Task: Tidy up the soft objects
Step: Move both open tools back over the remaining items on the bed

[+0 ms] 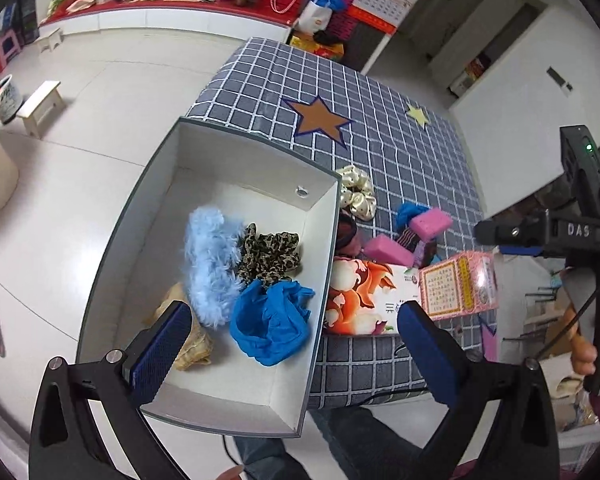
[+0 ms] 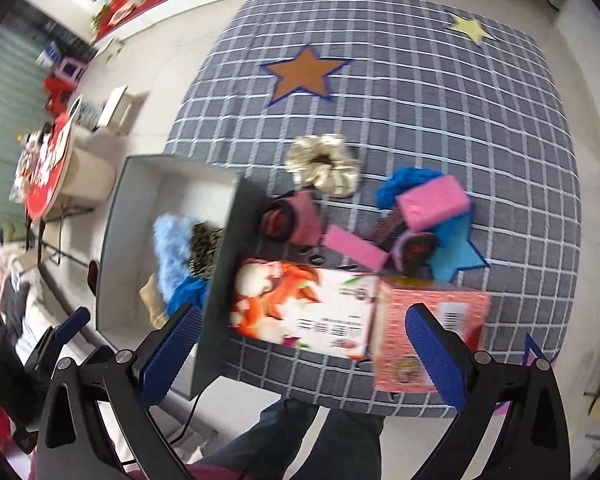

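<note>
A white open box (image 1: 220, 152) (image 2: 132, 208) stands at the table's left edge. It holds a fluffy light-blue scrunchie (image 1: 208, 264), a leopard scrunchie (image 1: 268, 256), a blue cloth (image 1: 272, 320) and a beige item (image 1: 192, 344). On the checked tablecloth (image 2: 420, 92) lie a cream scrunchie (image 2: 324, 164), two pink sponges (image 2: 432, 200) (image 2: 354, 246), a blue cloth (image 2: 408, 180) and dark-pink soft items (image 2: 292, 216). My left gripper (image 1: 296, 340) is open and empty above the box. My right gripper (image 2: 300, 344) is open and empty above the tissue packs.
A flowered tissue pack (image 2: 304, 308) and a pink patterned box (image 2: 424, 336) lie at the table's front. Orange star (image 2: 300, 72) and yellow star (image 2: 470, 28) patches mark the far cloth. The person's legs (image 2: 300, 440) are below. Small stools (image 1: 40, 108) stand on the floor left.
</note>
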`<state>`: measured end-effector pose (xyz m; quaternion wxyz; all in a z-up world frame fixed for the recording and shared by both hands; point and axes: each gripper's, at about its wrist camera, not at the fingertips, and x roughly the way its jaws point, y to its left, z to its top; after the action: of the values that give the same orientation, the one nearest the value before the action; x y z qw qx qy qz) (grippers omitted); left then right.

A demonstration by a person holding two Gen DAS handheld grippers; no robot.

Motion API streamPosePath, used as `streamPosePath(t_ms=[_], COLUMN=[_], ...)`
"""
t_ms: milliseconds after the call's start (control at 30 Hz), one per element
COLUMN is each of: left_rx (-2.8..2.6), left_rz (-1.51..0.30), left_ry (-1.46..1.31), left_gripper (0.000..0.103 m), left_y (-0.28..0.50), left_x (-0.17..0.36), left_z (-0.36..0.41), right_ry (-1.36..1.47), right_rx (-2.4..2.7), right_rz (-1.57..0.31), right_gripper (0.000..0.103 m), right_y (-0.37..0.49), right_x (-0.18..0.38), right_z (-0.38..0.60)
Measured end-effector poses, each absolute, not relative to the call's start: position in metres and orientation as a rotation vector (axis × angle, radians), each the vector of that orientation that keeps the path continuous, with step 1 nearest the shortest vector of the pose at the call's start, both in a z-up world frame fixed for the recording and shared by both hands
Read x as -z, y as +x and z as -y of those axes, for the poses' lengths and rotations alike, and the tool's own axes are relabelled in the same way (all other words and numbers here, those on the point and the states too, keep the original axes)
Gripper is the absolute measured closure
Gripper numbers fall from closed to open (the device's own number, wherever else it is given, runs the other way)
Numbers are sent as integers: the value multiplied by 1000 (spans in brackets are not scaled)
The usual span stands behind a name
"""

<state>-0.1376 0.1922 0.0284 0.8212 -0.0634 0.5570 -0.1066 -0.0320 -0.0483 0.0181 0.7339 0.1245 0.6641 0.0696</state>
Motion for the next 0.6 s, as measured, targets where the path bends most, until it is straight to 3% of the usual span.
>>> streamPosePath(t_ms=[600], left_rx=[233], left_rz=[-1230], left_ry=[107], left_gripper=[0], left_y=[-110], left_x=[-26], left_z=[-127], right_ry=[473], right_rx=[-26], right_rz=[-1455], right_gripper=[1], right_y=[-51], right_x=[2], right_z=[150])
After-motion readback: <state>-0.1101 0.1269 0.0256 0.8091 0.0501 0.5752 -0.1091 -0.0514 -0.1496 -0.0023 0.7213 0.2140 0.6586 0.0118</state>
